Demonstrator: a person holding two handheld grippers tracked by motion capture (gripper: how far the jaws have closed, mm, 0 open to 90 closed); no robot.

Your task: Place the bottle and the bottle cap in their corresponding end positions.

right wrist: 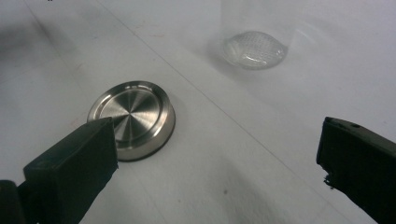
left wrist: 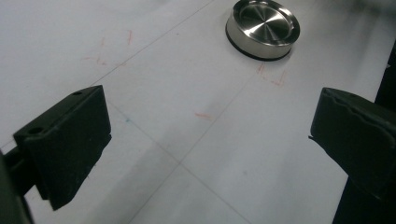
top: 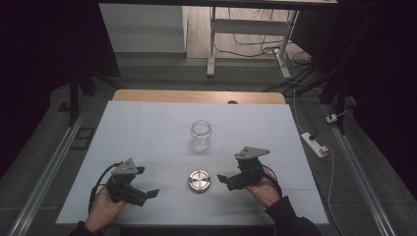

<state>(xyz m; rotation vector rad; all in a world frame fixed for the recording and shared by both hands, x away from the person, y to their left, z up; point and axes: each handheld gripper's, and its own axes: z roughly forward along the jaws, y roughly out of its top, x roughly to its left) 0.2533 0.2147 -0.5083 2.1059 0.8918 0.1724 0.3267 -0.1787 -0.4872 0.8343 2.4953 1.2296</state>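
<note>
Round brushed-steel lid [top: 199, 180] lying flat near the desk's front edge, between two spread grippers, with the clear glass jar [top: 201, 135] standing open behind it.

The lid sits rim-down on the pale sheet covering the desk [top: 147, 123], around the middle of its width; the jar stands upright and apart from it, toward the centre of the desk. The right gripper [top: 225, 180], jaws wide apart and holding nothing, hovers just beside the lid and looks the likelier one to pick it up; the left gripper [top: 147, 194], also wide apart and empty, hangs farther off toward the front left corner. To do this well, I would bring the right jaws down level on either side of the lid's low rim, centred across it, and close gently so the smooth metal does not skid.
</note>
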